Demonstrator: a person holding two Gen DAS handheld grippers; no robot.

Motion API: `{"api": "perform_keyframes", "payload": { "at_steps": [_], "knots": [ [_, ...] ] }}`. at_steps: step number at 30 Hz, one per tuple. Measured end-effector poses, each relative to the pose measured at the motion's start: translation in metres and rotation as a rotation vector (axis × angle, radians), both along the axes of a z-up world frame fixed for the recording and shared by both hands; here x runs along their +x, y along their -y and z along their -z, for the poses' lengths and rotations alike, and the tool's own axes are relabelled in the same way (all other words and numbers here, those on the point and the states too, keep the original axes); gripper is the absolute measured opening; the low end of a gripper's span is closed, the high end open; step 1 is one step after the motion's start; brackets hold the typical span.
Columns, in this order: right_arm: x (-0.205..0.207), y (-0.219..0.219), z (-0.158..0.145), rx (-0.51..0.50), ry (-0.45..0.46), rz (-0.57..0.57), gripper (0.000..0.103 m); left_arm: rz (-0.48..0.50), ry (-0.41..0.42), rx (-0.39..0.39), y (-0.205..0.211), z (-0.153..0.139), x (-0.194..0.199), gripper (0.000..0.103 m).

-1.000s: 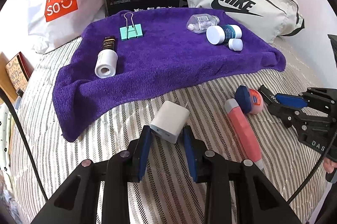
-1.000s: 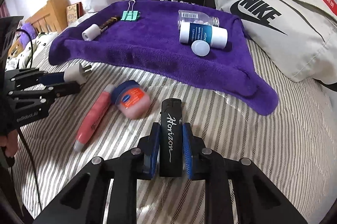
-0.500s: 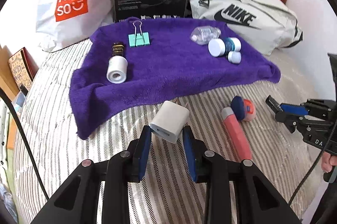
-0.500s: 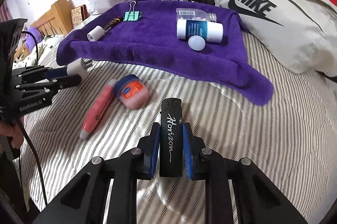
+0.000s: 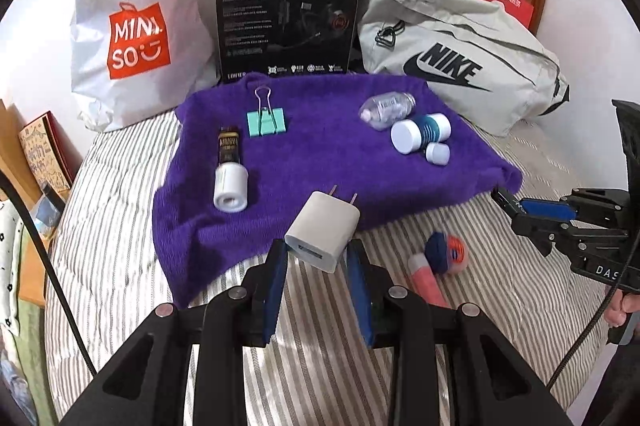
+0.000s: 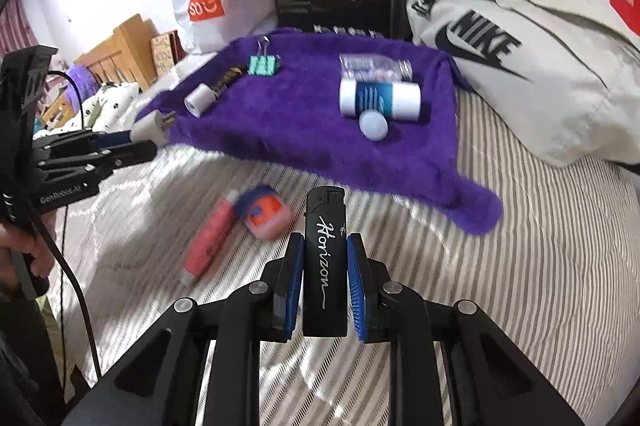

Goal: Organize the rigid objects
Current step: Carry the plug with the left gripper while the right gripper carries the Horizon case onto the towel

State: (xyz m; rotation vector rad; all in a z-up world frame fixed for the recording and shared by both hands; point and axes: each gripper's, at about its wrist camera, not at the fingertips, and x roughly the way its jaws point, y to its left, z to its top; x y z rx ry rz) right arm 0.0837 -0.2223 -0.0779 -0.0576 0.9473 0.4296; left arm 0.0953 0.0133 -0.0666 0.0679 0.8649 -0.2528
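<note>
My left gripper [image 5: 318, 266] is shut on a white plug charger [image 5: 323, 230], held above the front edge of the purple towel [image 5: 320, 161]. My right gripper [image 6: 323, 258] is shut on a black Horizon lighter [image 6: 325, 258], held above the striped bed. On the towel lie a green binder clip [image 5: 267, 121], a dark tube with a white cap [image 5: 229, 173], a clear pill bottle [image 5: 386, 107], a white and blue jar [image 5: 420, 135] and a small white cap [image 5: 437, 153]. A pink tube [image 6: 208, 238] and a blue-lidded balm jar [image 6: 264, 211] lie on the bed.
A Miniso bag [image 5: 132, 37], a black headset box [image 5: 286, 9] and a grey Nike bag [image 5: 460, 61] stand behind the towel. A wooden bed frame [image 6: 120, 57] is at the left. A cable [image 5: 44, 258] hangs at the left.
Both grippers have risen and pulled back with their objects. The charger now hangs over the towel's front edge. The towel and the things on it look farther away.
</note>
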Motion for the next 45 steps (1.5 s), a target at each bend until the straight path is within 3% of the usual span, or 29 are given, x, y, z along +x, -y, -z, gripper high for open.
{"api": "perform_keyframes", "payload": {
  "at_steps": [14, 26, 36, 45],
  "knots": [
    [0.067, -0.021, -0.021, 0.053, 0.014, -0.038, 0.021, -0.026, -0.019, -0.015, -0.001, -0.001, 0.057, 0.029],
    [0.123, -0.05, 0.009, -0.004, -0.053, -0.105, 0.022, -0.058, -0.059, -0.022, -0.008, 0.013, 0.09, 0.029],
    [0.136, -0.063, 0.031, -0.073, -0.087, -0.131, 0.021, -0.079, -0.094, -0.043, -0.01, 0.028, 0.115, 0.029],
    [0.145, -0.063, 0.04, -0.059, -0.092, -0.136, 0.022, -0.079, -0.127, -0.016, 0.0, 0.041, 0.136, 0.029]
  ]
}}
